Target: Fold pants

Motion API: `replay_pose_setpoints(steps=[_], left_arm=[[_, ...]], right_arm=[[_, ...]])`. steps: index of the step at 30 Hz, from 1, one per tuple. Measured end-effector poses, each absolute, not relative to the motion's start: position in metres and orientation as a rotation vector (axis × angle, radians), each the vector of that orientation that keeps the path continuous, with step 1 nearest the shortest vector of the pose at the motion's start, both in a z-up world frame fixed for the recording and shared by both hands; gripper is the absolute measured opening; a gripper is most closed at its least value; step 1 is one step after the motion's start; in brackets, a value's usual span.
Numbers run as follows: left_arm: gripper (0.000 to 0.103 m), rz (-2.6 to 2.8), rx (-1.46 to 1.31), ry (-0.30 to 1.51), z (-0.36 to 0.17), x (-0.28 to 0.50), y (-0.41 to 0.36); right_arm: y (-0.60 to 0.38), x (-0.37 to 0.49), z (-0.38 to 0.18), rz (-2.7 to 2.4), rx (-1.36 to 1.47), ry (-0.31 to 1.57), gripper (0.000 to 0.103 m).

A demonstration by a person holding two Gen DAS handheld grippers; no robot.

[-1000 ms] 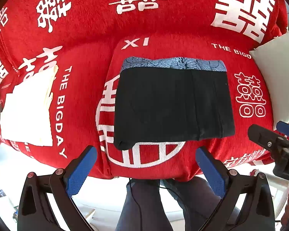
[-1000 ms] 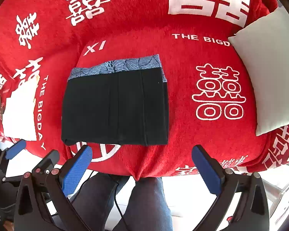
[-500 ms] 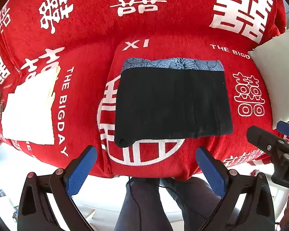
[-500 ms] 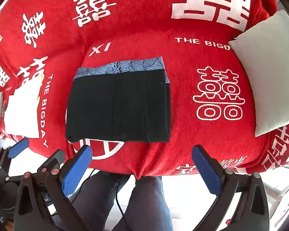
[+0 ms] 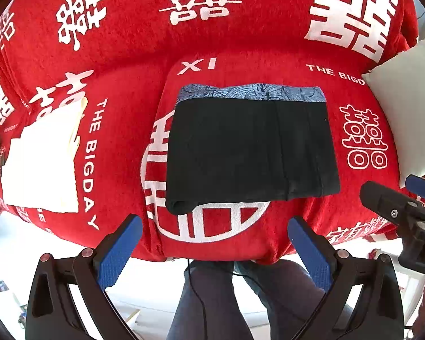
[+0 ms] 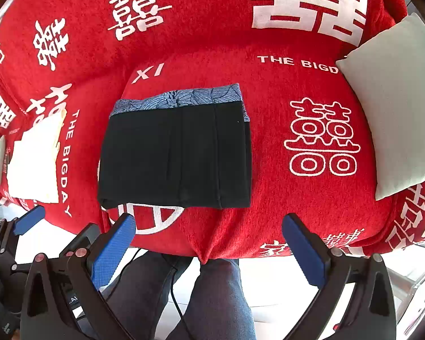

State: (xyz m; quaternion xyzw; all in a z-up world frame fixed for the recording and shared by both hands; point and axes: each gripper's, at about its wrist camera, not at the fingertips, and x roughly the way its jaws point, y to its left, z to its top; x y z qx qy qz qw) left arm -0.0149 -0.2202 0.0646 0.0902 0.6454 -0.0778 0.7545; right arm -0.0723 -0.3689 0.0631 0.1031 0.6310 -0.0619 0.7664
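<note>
Over the last second both cameras have drifted slightly back from the red plush sofa cover [image 5: 121, 56]; the folded black pants with a blue patterned waistband [image 5: 249, 150] have not shifted, so the fold looks finished. They lie flat mid-seat, near its front edge. The left gripper [image 5: 214, 245] and right gripper [image 6: 209, 242] hover off that edge, jaws wide apart, empty.
</note>
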Motion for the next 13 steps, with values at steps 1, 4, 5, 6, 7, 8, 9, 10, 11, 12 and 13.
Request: replay_pose_setpoints(steps=[1, 4, 5, 6, 7, 8, 9, 10, 11, 12, 13], left_arm=[[0.103, -0.166, 0.197, 1.409, 0.0642, -0.0149, -0.2200], [0.103, -0.163, 0.192, 1.414, 0.0626, -0.0143, -0.2187], [0.103, -0.162, 0.187, 1.415, 0.0622, -0.0141, -0.2179], [0.103, -0.163, 0.180, 1.414, 0.0621, -0.0139, -0.2172], [0.103, -0.166, 0.171, 1.410, 0.0626, -0.0138, -0.2162], [0.103, -0.169, 0.167, 1.404, 0.0634, -0.0141, -0.2160], [0.103, -0.172, 0.166, 1.398, 0.0643, -0.0141, -0.2163], [0.103, -0.176, 0.168, 1.391, 0.0652, -0.0144, -0.2170], [0.103, -0.181, 0.170, 1.387, 0.0656, -0.0145, -0.2177], [0.103, -0.187, 0.172, 1.385, 0.0659, -0.0149, -0.2191], [0.103, -0.190, 0.174, 1.385, 0.0660, -0.0150, -0.2196]], right_arm=[[-0.3688, -0.0726, 0.0633, -0.136, 0.224, 1.370, 0.103], [-0.3691, -0.0724, 0.0630, -0.135, 0.222, 1.371, 0.103], [-0.3688, -0.0721, 0.0633, -0.135, 0.222, 1.371, 0.103], [-0.3685, -0.0719, 0.0639, -0.137, 0.223, 1.371, 0.103], [-0.3684, -0.0717, 0.0642, -0.139, 0.223, 1.370, 0.103], [-0.3683, -0.0714, 0.0645, -0.140, 0.224, 1.371, 0.103], [-0.3682, -0.0710, 0.0647, -0.141, 0.225, 1.370, 0.103], [-0.3682, -0.0705, 0.0651, -0.142, 0.226, 1.370, 0.103], [-0.3686, -0.0709, 0.0645, -0.140, 0.224, 1.371, 0.103], [-0.3687, -0.0709, 0.0644, -0.139, 0.224, 1.371, 0.103], [-0.3685, -0.0705, 0.0648, -0.139, 0.223, 1.371, 0.103]])
